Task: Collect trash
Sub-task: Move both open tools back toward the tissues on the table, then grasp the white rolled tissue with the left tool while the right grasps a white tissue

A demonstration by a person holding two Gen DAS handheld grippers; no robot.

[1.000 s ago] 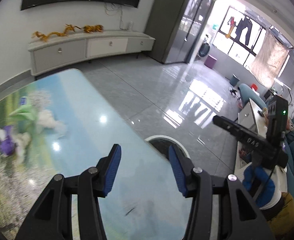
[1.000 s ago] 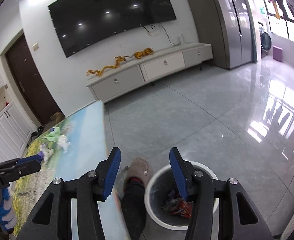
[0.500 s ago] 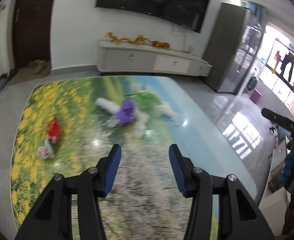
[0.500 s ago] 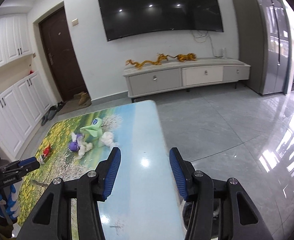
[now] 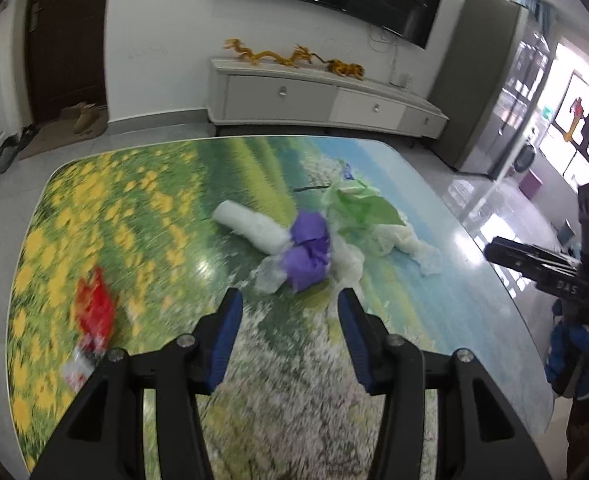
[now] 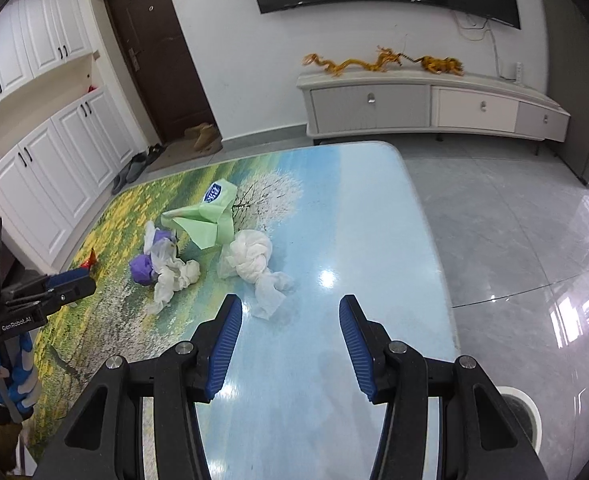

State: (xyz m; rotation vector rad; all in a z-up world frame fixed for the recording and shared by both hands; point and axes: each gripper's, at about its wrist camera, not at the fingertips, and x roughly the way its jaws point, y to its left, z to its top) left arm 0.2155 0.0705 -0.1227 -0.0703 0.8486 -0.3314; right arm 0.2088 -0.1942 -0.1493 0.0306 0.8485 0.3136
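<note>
Trash lies on the picture-printed table [image 5: 142,200]: a purple crumpled wad [image 5: 308,254], a white paper roll [image 5: 250,226], a green wrapper [image 5: 360,208], white tissues [image 5: 402,242] and a red wrapper [image 5: 94,314]. My left gripper [image 5: 290,322] is open and empty, just short of the purple wad. My right gripper [image 6: 286,332] is open and empty above the table, near a knotted white tissue [image 6: 252,262]. The green wrapper [image 6: 206,220] and purple wad [image 6: 142,268] lie beyond. A white trash bin [image 6: 528,412] stands on the floor at the lower right.
A white TV cabinet [image 6: 426,106] with a dragon ornament stands against the far wall under a TV. White cupboards [image 6: 34,160] and a dark door are at the left. Glossy grey floor [image 6: 514,232] lies right of the table.
Both grippers have swung from over the bin and floor back to the table. The left one has moved closer to the purple wad. Both stay open.
</note>
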